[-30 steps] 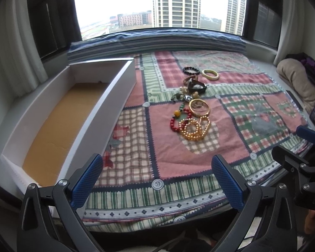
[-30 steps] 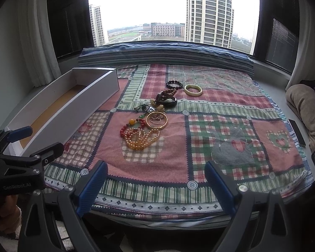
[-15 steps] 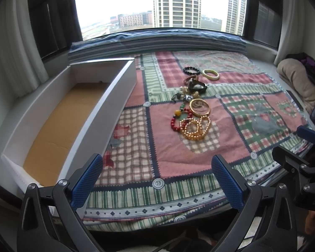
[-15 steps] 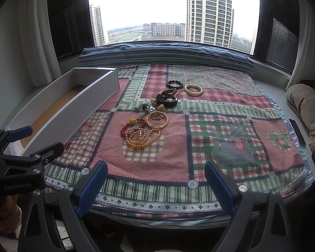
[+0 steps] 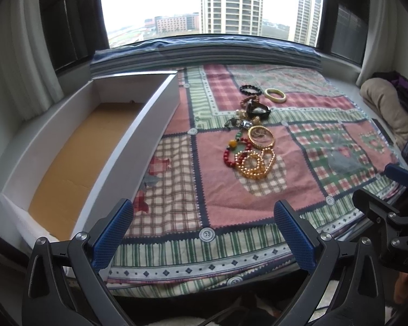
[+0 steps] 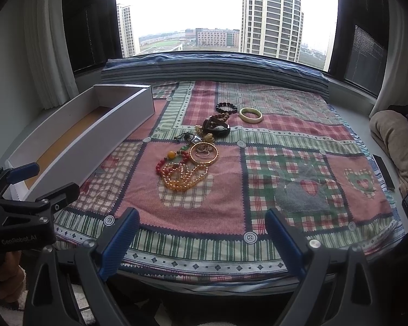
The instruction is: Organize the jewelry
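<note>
From the left wrist view, the left tool point(image 5: 204, 221) hangs over the near edge of a patchwork quilt point(image 5: 176, 198), its blue-padded fingers point(image 5: 113, 229) spread wide apart with nothing between them. A long white box point(image 5: 147, 133) with a bare cardboard floor lies along the quilt's left edge, open at the top. The jewelry sits in a loose line up the middle of the quilt: a gold bead strand point(image 5: 255, 163) nearest, coiled and touching a red bead bracelet point(image 5: 231, 153) on its left; just beyond them a gold bangle point(image 5: 261, 136); farther on a dark chunky bracelet point(image 5: 257, 108) among smaller pieces too tangled to tell apart; then a black bead bracelet point(image 5: 250, 89) and a pale bangle point(image 5: 275, 95) side by side toward the far edge. The right tool point(image 5: 380, 190) shows at the quilt's right edge.

From the right wrist view, the right tool point(image 6: 201, 231) also hovers at the near edge, fingers wide apart and holding nothing. The gold bead strand point(image 6: 183, 176) lies left of centre, the red bead bracelet point(image 6: 167, 161) against it, the gold bangle point(image 6: 204, 153) just behind. The pale bangle point(image 6: 250, 115) and black bead bracelet point(image 6: 225, 107) rest near the far edge. The white box point(image 6: 95, 141) runs along the left edge, and the left tool point(image 6: 38, 180) appears at the near left corner, beside the box's near end.
</note>
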Tool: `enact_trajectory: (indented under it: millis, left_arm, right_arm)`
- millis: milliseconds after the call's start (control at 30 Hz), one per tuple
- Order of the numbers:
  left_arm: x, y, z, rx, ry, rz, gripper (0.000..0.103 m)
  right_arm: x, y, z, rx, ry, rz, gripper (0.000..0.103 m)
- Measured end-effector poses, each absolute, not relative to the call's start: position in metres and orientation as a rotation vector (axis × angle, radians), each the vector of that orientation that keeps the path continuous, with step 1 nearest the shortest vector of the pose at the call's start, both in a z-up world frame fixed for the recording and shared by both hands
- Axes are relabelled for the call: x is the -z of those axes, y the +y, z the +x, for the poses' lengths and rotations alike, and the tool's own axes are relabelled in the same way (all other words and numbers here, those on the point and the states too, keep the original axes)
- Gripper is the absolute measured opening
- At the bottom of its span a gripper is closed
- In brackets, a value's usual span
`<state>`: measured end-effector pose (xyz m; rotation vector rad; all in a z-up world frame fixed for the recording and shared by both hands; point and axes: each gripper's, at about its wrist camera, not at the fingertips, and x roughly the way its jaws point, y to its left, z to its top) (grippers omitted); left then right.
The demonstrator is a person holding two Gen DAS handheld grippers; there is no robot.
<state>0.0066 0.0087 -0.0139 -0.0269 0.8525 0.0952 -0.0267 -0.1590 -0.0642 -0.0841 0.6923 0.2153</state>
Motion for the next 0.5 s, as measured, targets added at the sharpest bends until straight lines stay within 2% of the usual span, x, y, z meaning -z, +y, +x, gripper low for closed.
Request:
enact_trajectory:
  millis: [500]
  left_arm:
    - [0.0192,0.0038,0.0106,-0.091,0.874,-0.016,0.103]
  right_arm:
    - [0.0693,-0.1635,-0.0229,-0.193,0.701,-0.093,0.095]
